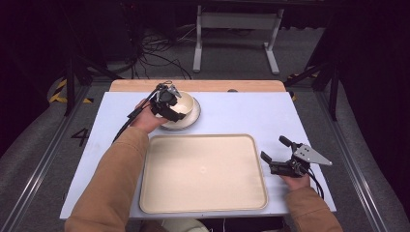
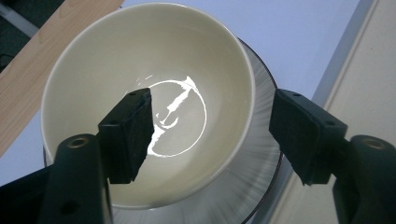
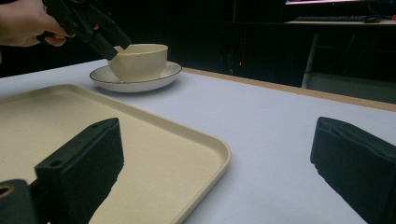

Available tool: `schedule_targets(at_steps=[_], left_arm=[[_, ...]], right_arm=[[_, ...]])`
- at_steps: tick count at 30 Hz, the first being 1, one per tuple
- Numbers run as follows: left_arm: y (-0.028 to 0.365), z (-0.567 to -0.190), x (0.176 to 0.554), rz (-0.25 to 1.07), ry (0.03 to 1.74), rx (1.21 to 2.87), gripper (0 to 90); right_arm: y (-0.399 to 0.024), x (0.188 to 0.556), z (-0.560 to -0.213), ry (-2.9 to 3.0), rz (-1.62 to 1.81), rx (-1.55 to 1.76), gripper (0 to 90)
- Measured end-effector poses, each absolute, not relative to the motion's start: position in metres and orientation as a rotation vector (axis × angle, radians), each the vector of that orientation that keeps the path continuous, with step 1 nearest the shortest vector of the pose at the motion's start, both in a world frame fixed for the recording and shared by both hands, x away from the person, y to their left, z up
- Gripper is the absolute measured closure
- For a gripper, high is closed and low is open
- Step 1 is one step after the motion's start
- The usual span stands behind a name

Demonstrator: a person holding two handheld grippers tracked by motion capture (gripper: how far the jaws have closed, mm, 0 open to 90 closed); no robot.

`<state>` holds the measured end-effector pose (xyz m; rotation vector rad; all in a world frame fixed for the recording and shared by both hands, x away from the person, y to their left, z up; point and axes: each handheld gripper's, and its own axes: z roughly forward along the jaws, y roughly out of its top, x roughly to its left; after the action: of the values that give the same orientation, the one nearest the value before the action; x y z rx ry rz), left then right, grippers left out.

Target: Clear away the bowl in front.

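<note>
A cream bowl [image 1: 186, 104] stands on a white dark-rimmed plate [image 1: 193, 121] at the back left of the table. My left gripper [image 1: 169, 104] hangs over the bowl's near-left rim. In the left gripper view its jaws straddle the wall of the bowl [image 2: 187, 56]: one sits inside, the other outside above the plate [image 2: 261, 154], and a gap shows beside the outer pad. The right gripper [image 1: 273, 148] rests open and empty at the right of a beige tray [image 1: 203, 174]. In the right gripper view the bowl [image 3: 140, 60] and left gripper [image 3: 107, 42] lie far off.
The tray, with nothing on it, takes up the table's middle front. The white tabletop [image 1: 241, 111] ends in a wooden strip [image 1: 217, 86] at the back. Behind it stand a desk frame [image 1: 237, 29] and floor cables [image 1: 154, 53].
</note>
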<state>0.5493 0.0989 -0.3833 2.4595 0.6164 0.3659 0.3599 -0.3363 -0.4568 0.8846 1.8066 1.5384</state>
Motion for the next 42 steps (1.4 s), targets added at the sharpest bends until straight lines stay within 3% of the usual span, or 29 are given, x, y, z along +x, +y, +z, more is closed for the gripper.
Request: schedule_targets(at_steps=[9,24,32,42], left_arm=[[0.092,-0.392,0.551,0.396,0.627,2.519,46.9],[0.075,-0.4,0.554,0.388,0.596,2.674,59.1],[0.067,-0.406,0.552,0.412,0.561,2.734,75.6],[0.062,-0.406,0.549,0.453,0.5,2.768,83.2]], right_arm=[[-0.336,0.36,-0.457,1.803,1.539,0.886,3.1],[-0.336,0.359,-0.457,1.8,1.54,0.884,3.1],[-0.337,0.359,-0.457,1.799,1.543,0.883,3.1],[-0.337,0.359,-0.457,1.798,1.544,0.885,3.1]])
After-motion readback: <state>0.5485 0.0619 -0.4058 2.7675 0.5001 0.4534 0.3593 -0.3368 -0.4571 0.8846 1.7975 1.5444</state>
